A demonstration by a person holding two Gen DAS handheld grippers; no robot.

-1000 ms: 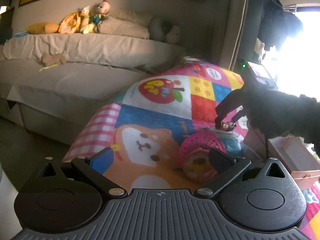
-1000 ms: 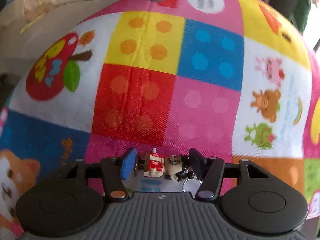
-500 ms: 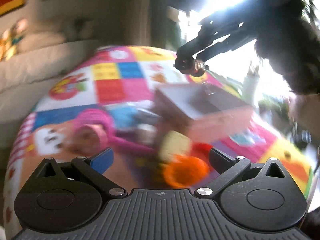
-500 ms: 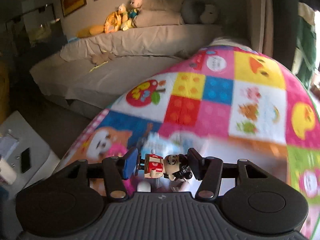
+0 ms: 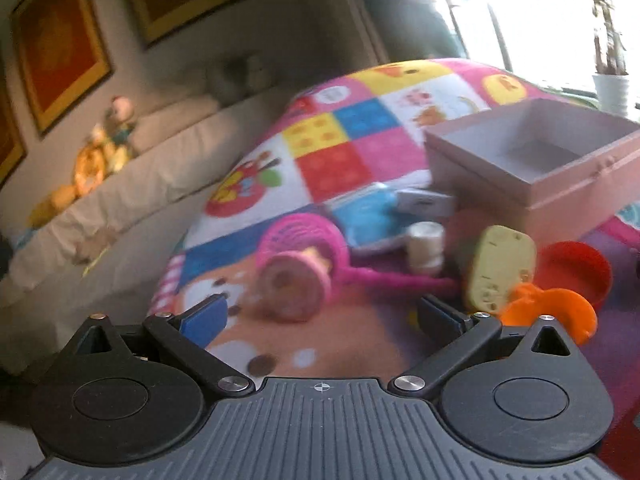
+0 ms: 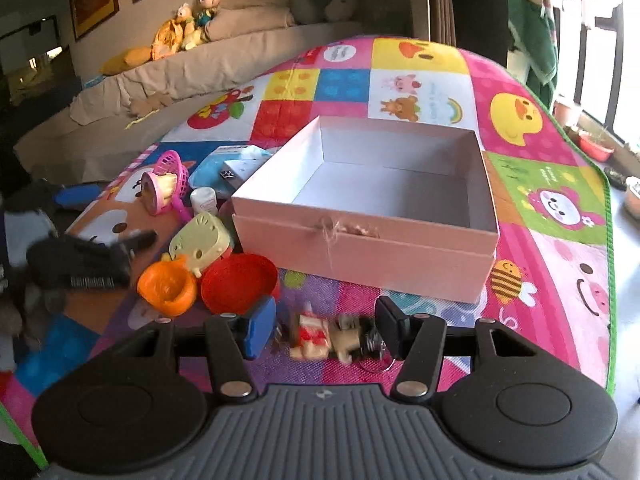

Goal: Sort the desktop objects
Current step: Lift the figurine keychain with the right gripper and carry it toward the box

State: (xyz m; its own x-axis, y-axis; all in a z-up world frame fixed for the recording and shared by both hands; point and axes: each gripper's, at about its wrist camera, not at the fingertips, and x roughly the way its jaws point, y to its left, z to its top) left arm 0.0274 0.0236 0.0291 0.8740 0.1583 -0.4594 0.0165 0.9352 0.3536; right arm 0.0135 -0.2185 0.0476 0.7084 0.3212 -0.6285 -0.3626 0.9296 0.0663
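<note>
Between the fingers of the right gripper (image 6: 326, 330) sits a small toy figure (image 6: 328, 340) with a red and white body and a dark head; it looks blurry, and a thin metal ring hangs by it. The jaws are closed on it, just above the mat (image 6: 552, 216), near the front wall of the box (image 6: 360, 252). The box is pink card, square and open on top, with smooth pale walls inside and a bit of string on its front.

Left of the box lies a heap of plastic toys. A round red bowl (image 6: 239, 282) touches a shiny orange cup (image 6: 167, 286). Behind them is a pale yellow toy (image 6: 202, 242) with rounded corners. Farther back are a small white jar (image 6: 204, 201), a pink net basket (image 6: 170, 176) with a round toy in it, and a soft blue pack (image 6: 224, 164).

The left gripper (image 5: 320, 316) has its jaws wide apart and holds nothing. It points at the pink basket (image 5: 304, 244), with the yellow toy (image 5: 500, 266), orange cup (image 5: 552, 314) and red bowl (image 5: 572, 270) on its right side. The box (image 5: 532, 160) stands behind them.

The mat is soft and bright, made of colored squares with cartoon animals. A beige couch (image 6: 224, 64) with stuffed toys stands behind it
</note>
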